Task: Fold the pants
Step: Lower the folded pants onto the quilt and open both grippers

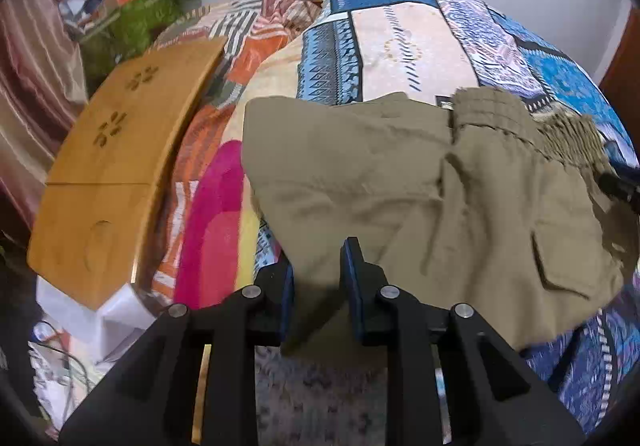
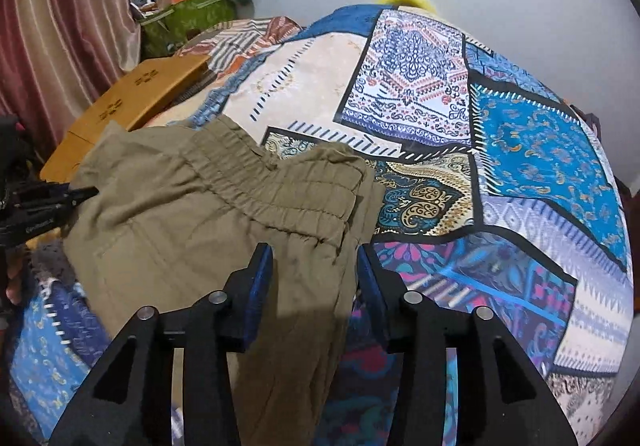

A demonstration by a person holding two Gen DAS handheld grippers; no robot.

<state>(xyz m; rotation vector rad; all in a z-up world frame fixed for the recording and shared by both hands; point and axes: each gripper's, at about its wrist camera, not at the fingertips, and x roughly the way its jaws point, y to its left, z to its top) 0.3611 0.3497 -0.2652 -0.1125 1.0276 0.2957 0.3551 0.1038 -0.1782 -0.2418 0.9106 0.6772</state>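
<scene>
Lower centre of the left wrist view: left gripper (image 1: 316,278), black arms with blue pads, jaws a little apart, a khaki fold of the pants (image 1: 400,182) lying between them without being visibly squeezed. Lower centre of the right wrist view: right gripper (image 2: 314,274), jaws standing wider, cloth of the pants (image 2: 192,222) running down between the pads, the left pad close against the fabric, the right pad clear of it; no firm grip evident on either side.

Just beyond the fingers, spread over the patchwork bedspread (image 1: 404,42) of the bed: olive-khaki pants, folded into a compact, roughly rectangular bundle, softly creased. Gathered elastic waistband at centre of the right wrist view and upper right of the left wrist view, ruched in parallel rows. Flapped cargo pocket at right in the left wrist view. One edge hanging off the near side of the bed, toward the cameras.

At far left of the right wrist view, tip of the other gripper resting at the pants' edge.

Farther, left of the pants: wooden lap tray (image 1: 116,162) with cut-out flower shapes, lying on the bed. Beyond it, upper left: green storage box (image 2: 188,18) heaped with clutter, striped pink curtain (image 2: 60,22), white wall behind.
</scene>
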